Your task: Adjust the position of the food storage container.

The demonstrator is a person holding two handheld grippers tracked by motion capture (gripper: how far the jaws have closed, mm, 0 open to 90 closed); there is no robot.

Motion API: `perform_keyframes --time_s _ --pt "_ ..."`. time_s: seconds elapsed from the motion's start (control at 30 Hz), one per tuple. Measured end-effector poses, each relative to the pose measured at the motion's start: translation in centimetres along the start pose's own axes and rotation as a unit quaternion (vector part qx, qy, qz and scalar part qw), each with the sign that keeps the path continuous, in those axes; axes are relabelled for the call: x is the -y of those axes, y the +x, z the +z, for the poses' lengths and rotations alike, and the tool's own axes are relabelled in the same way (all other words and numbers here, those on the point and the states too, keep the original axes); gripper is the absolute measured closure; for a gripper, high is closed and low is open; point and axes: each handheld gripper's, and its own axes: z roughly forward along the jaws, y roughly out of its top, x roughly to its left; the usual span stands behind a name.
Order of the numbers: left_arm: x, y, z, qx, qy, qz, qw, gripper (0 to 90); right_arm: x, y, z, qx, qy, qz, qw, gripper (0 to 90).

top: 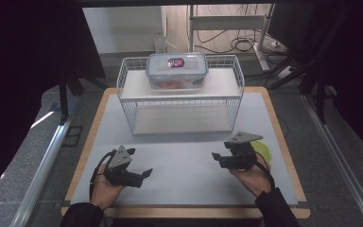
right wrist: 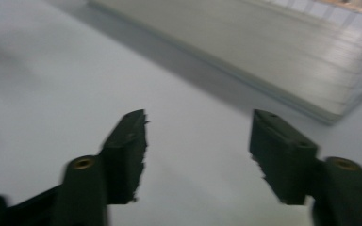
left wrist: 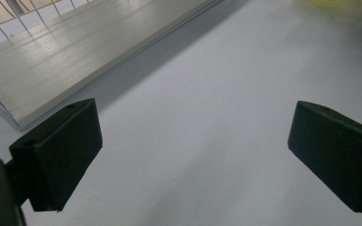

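Both grippers, left [top: 144, 174] wide-fingered and right [top: 216, 158] half-parted, empty near worktop's [top: 184, 161] front edge; risk of knocking yellow-green disc [top: 263, 150] behind right hand when moving off.

Left hand-held gripper [left wrist: 193, 155] jaws wide apart over white mat [left wrist: 207, 117], rack shelf [left wrist: 75, 52] nearby.

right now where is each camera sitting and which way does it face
High view: above the person's side, looking forward and down on the table; both hands with the left gripper and right gripper, and the lidded container on the wire rack.
Left gripper view: rides the left gripper, facing the rack's lower shelf; both jaws apart.
Right gripper view: rides the right gripper, jaws apart with nothing between.
Shared: both gripper views show that shelf.
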Motion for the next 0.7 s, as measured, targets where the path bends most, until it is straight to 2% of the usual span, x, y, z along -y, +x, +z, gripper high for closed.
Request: perform_keyframes --time_s 0.1,0.33,0.43,0.57,0.7 --pt "0.1 0.1 0.0 -0.002 0.0 -0.002 1.0 3.6 0.1 -1.5 -1.0 0.018 -0.005 0.01 0.9998 56.5" --pt "0.2 0.3 -0.1 -0.006 0.003 -0.004 1.0 4.2 0.9 -4.6 -2.9 0.062 0.0 0.029 0.9976 83.4" --pt "0.2 0.4 -0.1 -0.007 0.006 -0.004 1.0 4.4 1.2 -5.7 -3.5 0.077 0.0 0.045 0.996 87.6" --pt "0.3 0.4 -0.1 -0.007 0.007 -0.005 0.9999 4.5 1.8 -7.3 -4.8 0.106 -0.007 0.074 0.9915 89.8" --pt "0.3 0.5 0.0 -0.008 0.009 -0.006 0.9999 4.6 2.5 -8.5 -5.6 0.132 -0.001 0.09 0.9872 89.8"
